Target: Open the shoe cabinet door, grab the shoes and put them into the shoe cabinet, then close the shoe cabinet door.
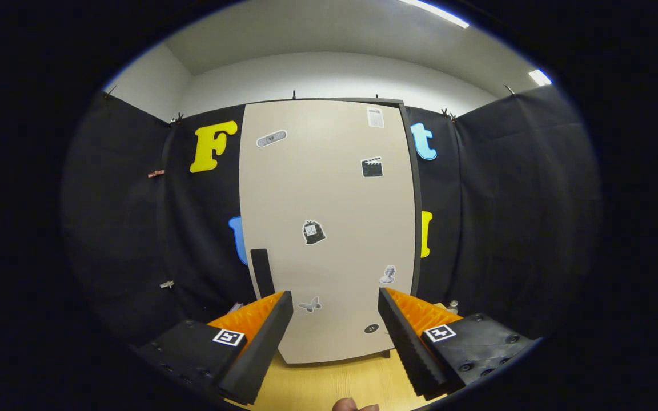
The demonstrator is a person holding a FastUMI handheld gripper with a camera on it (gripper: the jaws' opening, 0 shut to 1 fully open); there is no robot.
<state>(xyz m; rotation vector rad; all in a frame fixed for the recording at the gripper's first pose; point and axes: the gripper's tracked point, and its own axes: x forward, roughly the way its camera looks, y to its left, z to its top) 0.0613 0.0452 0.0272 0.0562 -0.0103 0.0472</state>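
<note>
A tall beige shoe cabinet [329,228] stands on the wooden floor straight ahead, beyond my fingers, and its door is shut. Small stickers dot the door. A dark vertical handle [262,273] sits low at the door's left edge, just above and behind my left fingertip. My gripper [334,302] is open, fingers spread wide with nothing between them, and the lower part of the door shows through the gap. No shoes are in sight.
Black cloth walls close in behind and on both sides of the cabinet. Light wooden floor [334,382] runs from the cabinet's base toward me. A fingertip of a person's hand [354,406] shows at the near edge below the fingers.
</note>
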